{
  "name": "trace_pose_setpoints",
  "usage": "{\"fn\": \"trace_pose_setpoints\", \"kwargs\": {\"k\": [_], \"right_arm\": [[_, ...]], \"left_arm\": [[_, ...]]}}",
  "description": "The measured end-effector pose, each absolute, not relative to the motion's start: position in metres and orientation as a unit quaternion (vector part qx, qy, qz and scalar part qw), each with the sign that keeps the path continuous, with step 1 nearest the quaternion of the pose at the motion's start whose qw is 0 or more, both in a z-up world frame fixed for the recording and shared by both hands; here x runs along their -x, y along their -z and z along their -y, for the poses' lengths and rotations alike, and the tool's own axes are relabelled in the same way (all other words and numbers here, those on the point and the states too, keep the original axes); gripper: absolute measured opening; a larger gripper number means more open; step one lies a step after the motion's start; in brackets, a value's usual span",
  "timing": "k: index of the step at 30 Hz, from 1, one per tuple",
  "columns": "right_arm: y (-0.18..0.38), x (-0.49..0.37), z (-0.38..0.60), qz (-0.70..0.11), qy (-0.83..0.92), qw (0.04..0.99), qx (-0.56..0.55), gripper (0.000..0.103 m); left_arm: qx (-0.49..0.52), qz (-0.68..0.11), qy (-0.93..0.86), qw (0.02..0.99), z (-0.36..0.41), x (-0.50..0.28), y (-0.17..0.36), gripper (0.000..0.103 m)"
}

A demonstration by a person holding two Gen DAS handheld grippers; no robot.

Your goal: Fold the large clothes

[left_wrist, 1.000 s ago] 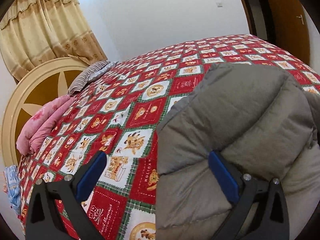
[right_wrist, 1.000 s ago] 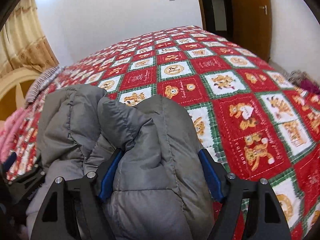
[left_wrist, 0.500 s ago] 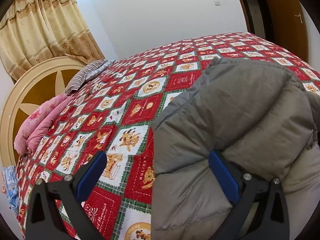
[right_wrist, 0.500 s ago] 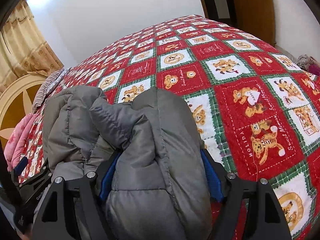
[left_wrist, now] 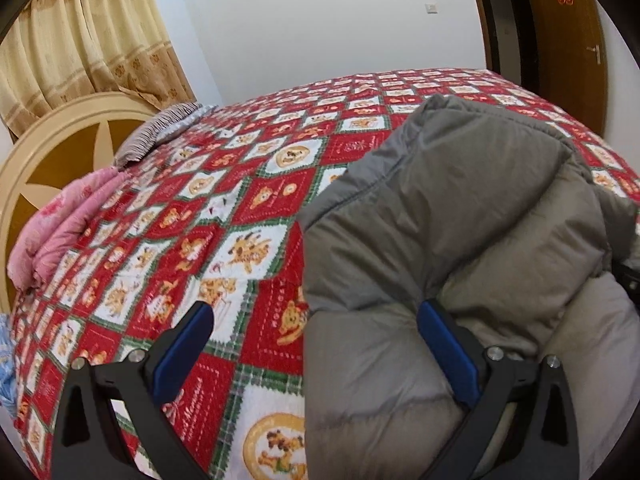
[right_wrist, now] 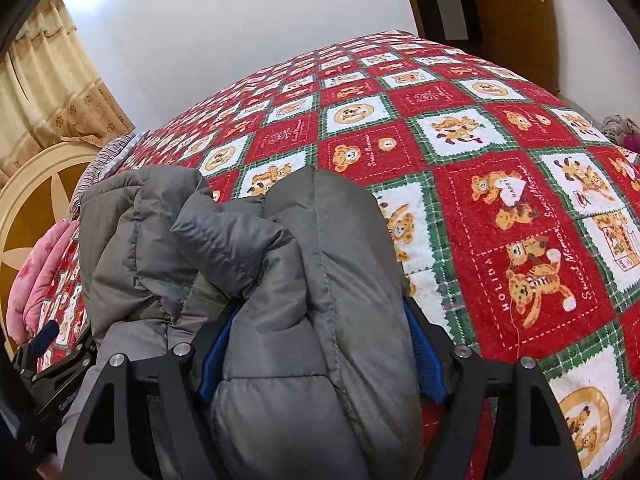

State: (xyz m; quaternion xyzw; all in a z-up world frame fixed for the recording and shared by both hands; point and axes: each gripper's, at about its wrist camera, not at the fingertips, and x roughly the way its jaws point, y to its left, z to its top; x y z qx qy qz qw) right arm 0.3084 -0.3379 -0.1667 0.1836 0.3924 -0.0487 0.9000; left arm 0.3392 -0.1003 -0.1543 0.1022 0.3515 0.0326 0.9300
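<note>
A grey puffer jacket [left_wrist: 460, 208] lies bunched into a thick bundle on the red patchwork quilt [left_wrist: 240, 184] of a bed. My left gripper [left_wrist: 314, 312] is open. Its left finger hangs over bare quilt and its right finger is sunk into the jacket's surface, with the jacket's left edge between the two. My right gripper [right_wrist: 320, 316] is shut on a fat fold of the jacket [right_wrist: 328, 248], both blue pads pressed into its sides. In the right wrist view, one blue pad [right_wrist: 45, 335] of the left gripper shows at the far left.
A round cream headboard [left_wrist: 52, 152] stands at the left with a pink blanket [left_wrist: 60, 228] and a striped pillow [left_wrist: 160, 132] before it. Curtains [left_wrist: 80, 40] hang behind, and a brown door [left_wrist: 568, 40] is at the right. The quilt [right_wrist: 500, 160] stretches right of the jacket.
The fold between the right jaws has bulged up and fills more of the view. The left view has tilted slightly, bringing the jacket's edge a little further left between the fingers.
</note>
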Motion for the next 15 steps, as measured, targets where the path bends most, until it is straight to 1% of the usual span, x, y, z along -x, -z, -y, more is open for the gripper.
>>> {"fn": "trace_pose_setpoints", "kwargs": {"k": [5, 8, 15], "right_arm": [[0.168, -0.305, 0.342, -0.386, 0.034, 0.901, -0.194, 0.075], [0.169, -0.303, 0.342, -0.385, 0.031, 0.902, -0.195, 0.074], [0.172, -0.296, 0.345, -0.376, 0.010, 0.902, -0.212, 0.068]], "left_arm": [[-0.063, -0.363, -0.004, 0.930, 0.088, -0.326, 0.156, 0.103], [-0.064, -0.358, -0.002, 0.932, 0.091, -0.322, 0.157, 0.103], [-0.063, -0.357, 0.015, 0.932, 0.092, -0.320, 0.159, 0.103]]}}
